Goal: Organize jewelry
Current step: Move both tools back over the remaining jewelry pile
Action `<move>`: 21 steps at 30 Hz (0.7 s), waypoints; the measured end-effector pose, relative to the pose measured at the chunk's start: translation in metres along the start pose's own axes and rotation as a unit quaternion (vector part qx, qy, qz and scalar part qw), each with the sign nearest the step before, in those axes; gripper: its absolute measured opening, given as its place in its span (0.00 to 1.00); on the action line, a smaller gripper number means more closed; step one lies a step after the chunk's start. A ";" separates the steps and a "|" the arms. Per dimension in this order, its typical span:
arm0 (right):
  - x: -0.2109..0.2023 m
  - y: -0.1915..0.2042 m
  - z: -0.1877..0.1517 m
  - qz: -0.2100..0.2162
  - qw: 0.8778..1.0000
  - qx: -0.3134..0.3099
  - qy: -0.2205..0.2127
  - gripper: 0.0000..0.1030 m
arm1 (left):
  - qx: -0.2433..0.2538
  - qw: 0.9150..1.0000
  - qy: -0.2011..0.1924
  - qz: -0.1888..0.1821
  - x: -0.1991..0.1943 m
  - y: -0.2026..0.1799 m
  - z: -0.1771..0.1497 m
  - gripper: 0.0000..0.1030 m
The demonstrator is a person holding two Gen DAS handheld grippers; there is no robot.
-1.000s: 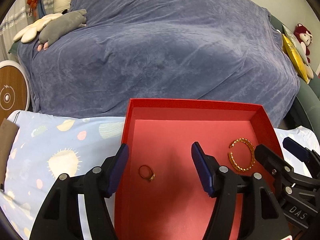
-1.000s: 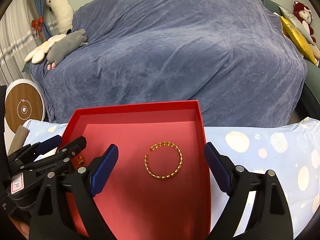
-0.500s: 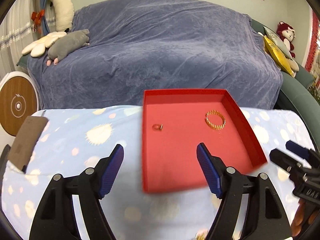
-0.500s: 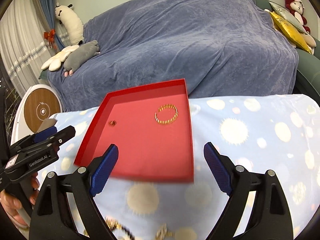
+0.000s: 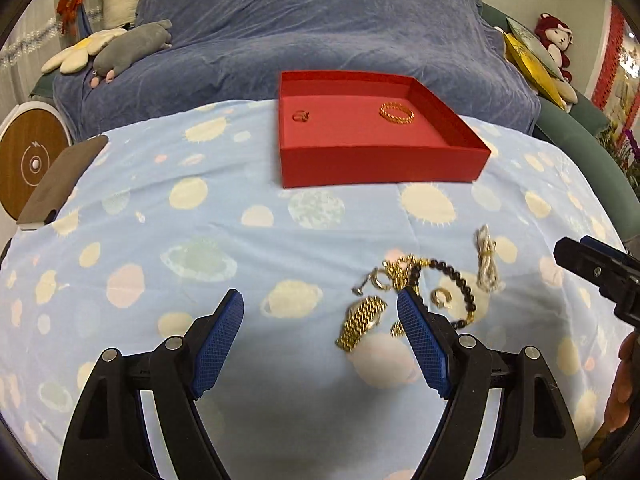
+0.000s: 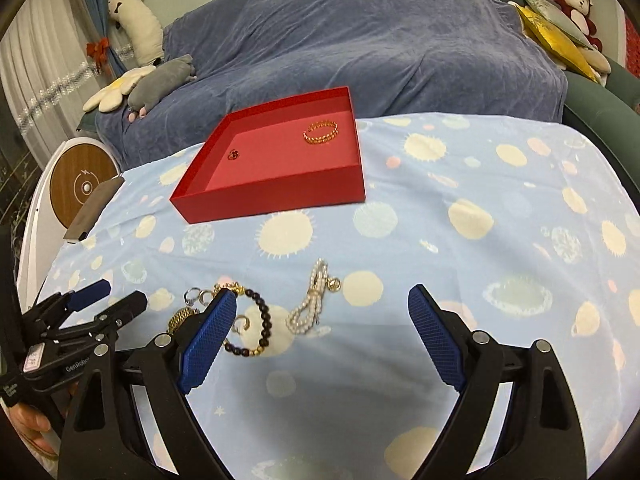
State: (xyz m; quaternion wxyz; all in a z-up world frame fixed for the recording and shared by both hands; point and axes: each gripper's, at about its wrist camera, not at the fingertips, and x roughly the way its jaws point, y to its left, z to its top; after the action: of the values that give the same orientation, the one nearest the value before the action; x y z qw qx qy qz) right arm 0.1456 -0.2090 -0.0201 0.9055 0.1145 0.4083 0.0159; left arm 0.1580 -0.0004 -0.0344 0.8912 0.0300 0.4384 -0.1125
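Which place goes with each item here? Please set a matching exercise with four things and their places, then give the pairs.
Things:
1. gold bangle
2. small ring
3. pearl strand
4. grey plush toy

Places:
A. on the blue-covered sofa
B. on the patterned cloth, outside the box
C. in the red box, on its left side
D. in the red box, on its right side

Pairs: 1-D, 2-C, 3-B, 4-A

Both claws [image 5: 320, 332] [image 6: 320, 332] agape, empty
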 end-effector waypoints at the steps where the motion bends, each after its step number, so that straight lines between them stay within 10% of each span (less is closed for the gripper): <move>1: 0.002 -0.002 -0.004 0.003 1.000 0.005 0.004 0.83 | 0.005 1.000 0.003 -0.003 0.003 -0.002 -0.006 0.74; 14: 0.027 0.013 -0.014 -0.009 0.999 -0.043 0.025 0.83 | 0.027 0.999 0.010 -0.013 0.030 -0.004 -0.026 0.70; 21: 0.034 0.021 -0.014 -0.009 0.998 -0.051 0.029 0.83 | 0.036 0.999 0.014 -0.018 0.041 -0.012 -0.023 0.51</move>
State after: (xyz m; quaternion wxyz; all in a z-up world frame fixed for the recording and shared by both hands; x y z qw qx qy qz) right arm 0.1591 -0.1816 -0.0491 0.8982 0.0638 0.4338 0.0323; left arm 0.1620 -0.0160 -0.0806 0.8812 0.0558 0.4469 -0.1437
